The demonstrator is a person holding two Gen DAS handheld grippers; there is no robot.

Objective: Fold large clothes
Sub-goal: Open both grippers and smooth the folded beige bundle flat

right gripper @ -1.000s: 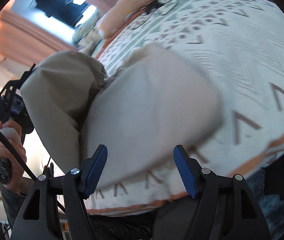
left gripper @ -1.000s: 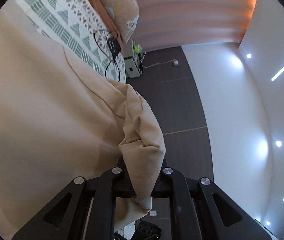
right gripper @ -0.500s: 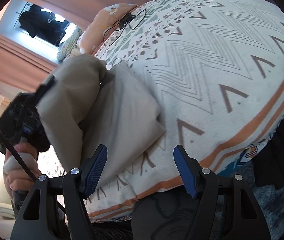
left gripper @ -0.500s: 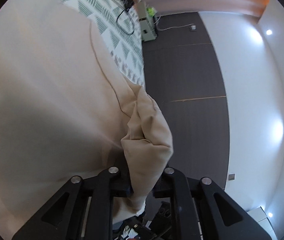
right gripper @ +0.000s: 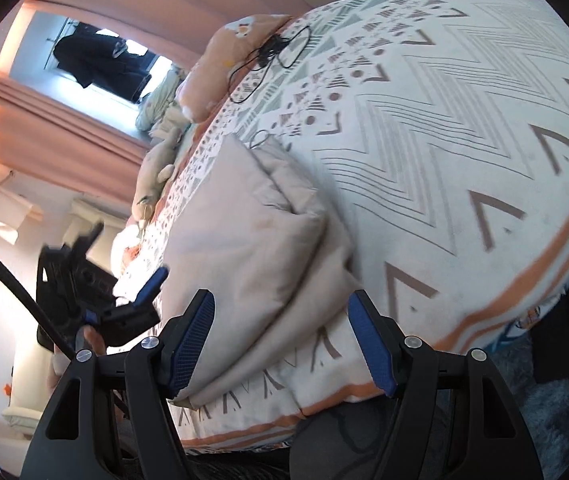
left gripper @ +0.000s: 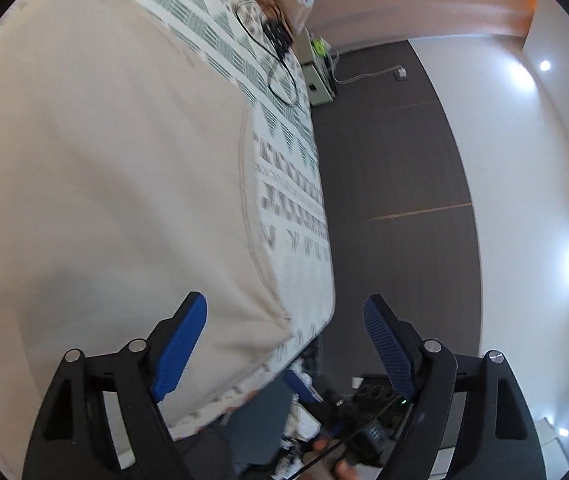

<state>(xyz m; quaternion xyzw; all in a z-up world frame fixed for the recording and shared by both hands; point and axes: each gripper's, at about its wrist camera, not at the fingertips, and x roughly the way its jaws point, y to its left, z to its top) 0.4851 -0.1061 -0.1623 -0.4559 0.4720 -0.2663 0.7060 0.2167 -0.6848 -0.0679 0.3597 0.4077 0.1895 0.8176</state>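
The beige garment (right gripper: 252, 240) lies folded on the near left part of the bed (right gripper: 464, 128), a soft, matte, thick cloth with a stitched hem that curves along its right edge in the left wrist view (left gripper: 104, 180); in the right wrist view its top layer bulges in a rounded, pillowy fold with a crease near the far end. The bed cover beneath is white with grey-green triangles, chevrons and zigzag lines and an orange stripe along the near edge. A black cable (right gripper: 276, 50) lies looped on the far part of the bed beside an orange flowered pillow (right gripper: 224, 60), well apart from the garment. Past the bed stand pink curtains (right gripper: 64, 128), a small white cabinet (left gripper: 318, 80) and a dark floor (left gripper: 396, 200). The left gripper (left gripper: 284, 344) hangs over the garment's near right corner with its blue ribbed pads spreading apart, and the cloth, lying below and between them, is not pinched. A second ago those pads were clamped on a bunched fold of this cloth, held up off the bed; now that fold is let go and lies flat. The right gripper (right gripper: 280, 340) stands released with nothing gripped, just before the garment's near edge, much as it stood before.
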